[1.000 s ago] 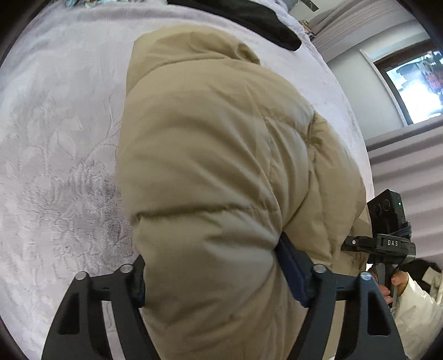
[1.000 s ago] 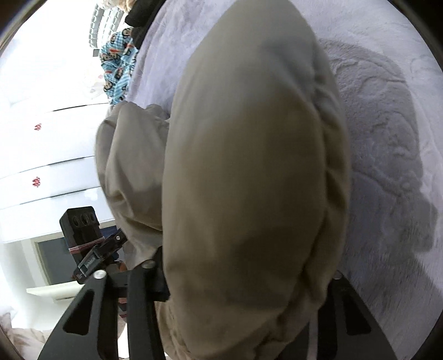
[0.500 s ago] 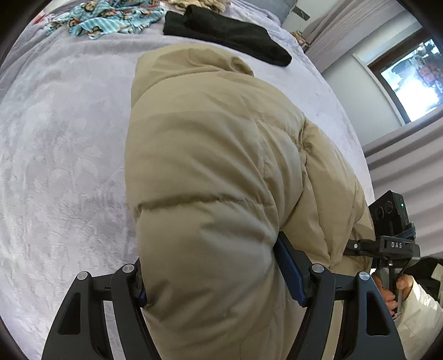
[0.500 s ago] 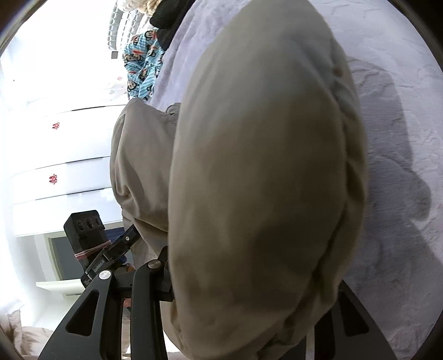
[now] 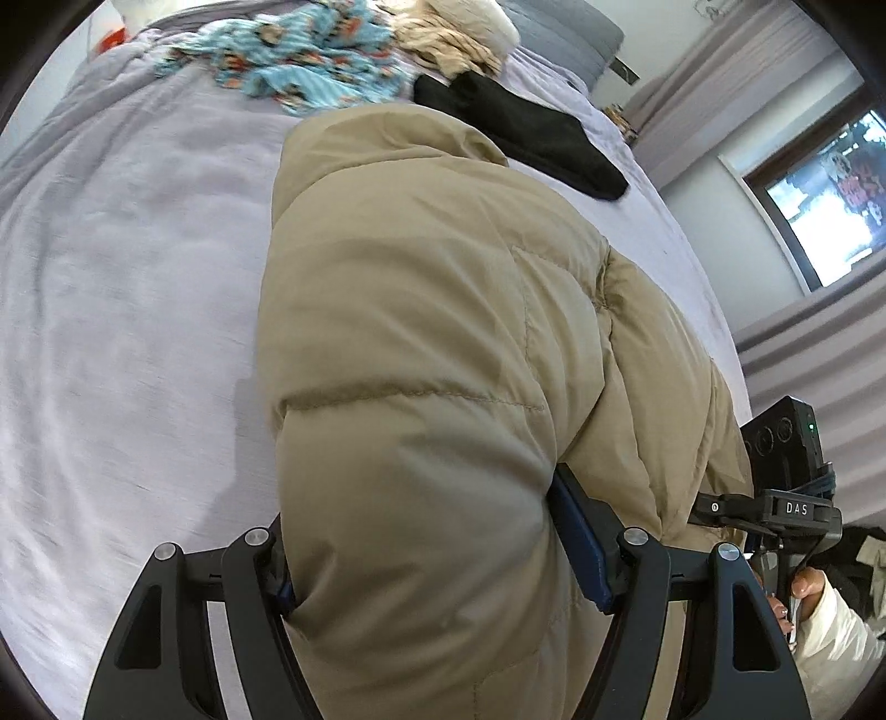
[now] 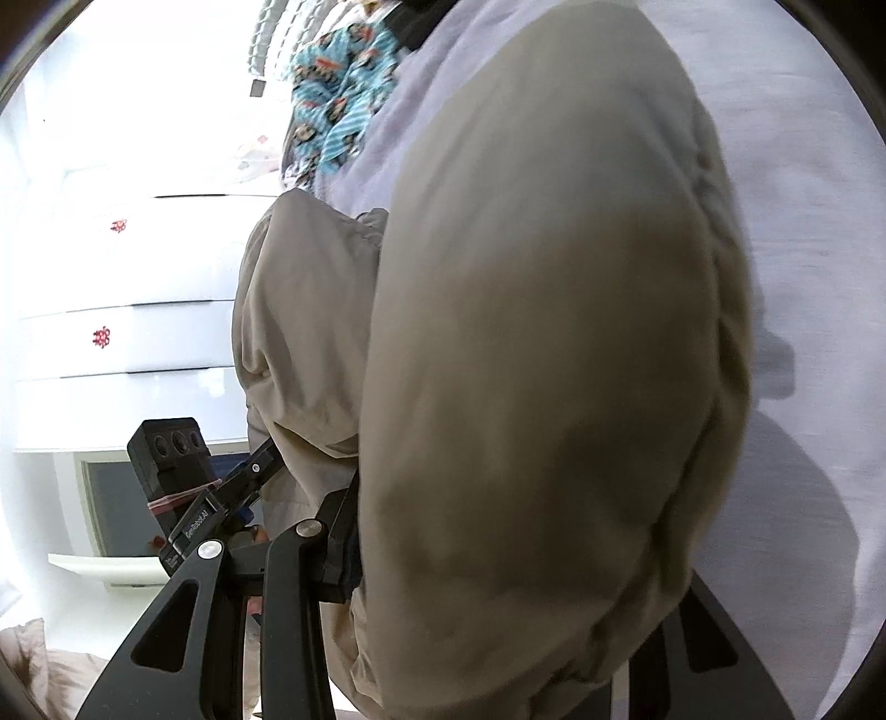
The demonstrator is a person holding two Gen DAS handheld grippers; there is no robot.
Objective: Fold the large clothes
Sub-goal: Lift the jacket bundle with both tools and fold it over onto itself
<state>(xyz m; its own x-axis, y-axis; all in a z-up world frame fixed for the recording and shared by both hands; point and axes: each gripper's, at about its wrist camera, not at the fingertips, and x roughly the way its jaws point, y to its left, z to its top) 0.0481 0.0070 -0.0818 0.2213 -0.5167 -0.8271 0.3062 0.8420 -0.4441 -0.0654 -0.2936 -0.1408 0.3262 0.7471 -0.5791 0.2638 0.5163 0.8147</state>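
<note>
A large beige puffer jacket (image 5: 421,343) fills both views and hangs over the lilac bed (image 5: 127,288). My left gripper (image 5: 426,559) is shut on a thick fold of the jacket; its blue pad (image 5: 576,543) presses the fabric. My right gripper (image 6: 498,576) is shut on another bulky fold of the same jacket (image 6: 542,332); its right finger is mostly hidden by the fabric. Each gripper shows in the other's view: the right one (image 5: 786,504) at the jacket's right edge, the left one (image 6: 188,487) at the lower left.
A black garment (image 5: 526,133), a blue patterned garment (image 5: 299,66) and a cream fluffy item (image 5: 459,33) lie at the far end of the bed. A window (image 5: 825,188) and curtains are to the right. White drawers (image 6: 127,338) stand beside the bed.
Both grippers have risen and pulled back with the jacket still held; more of the bed's far end and the garments there has come into view.
</note>
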